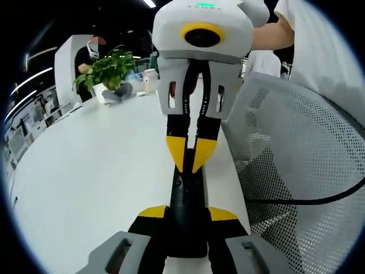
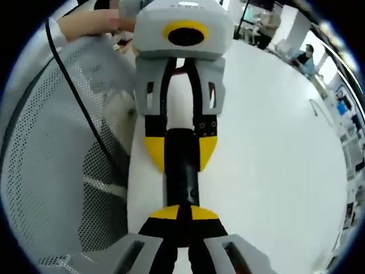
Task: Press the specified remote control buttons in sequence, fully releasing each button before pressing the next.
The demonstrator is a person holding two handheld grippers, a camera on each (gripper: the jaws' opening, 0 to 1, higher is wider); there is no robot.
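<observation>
My left claw (image 1: 188, 214), lower centre, clamps the slim black remote (image 1: 187, 197) over the smooth white bench (image 1: 85, 165). My right claw (image 2: 183, 214) sits closed, yellow tips meeting on the remote (image 2: 182, 171). Perforated mesh chair (image 1: 296, 171) at right.

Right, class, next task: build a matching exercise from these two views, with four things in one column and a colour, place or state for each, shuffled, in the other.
1. remote control
2. potted plant
3. mesh chair
4. right claw

A. green, at the far end of the white table
B. black, gripped by the left claw
C. pale and perforated, beside the table's edge
D. shut, tips meeting over the remote control

Pairs: 1-B, 2-A, 3-C, 4-D
</observation>
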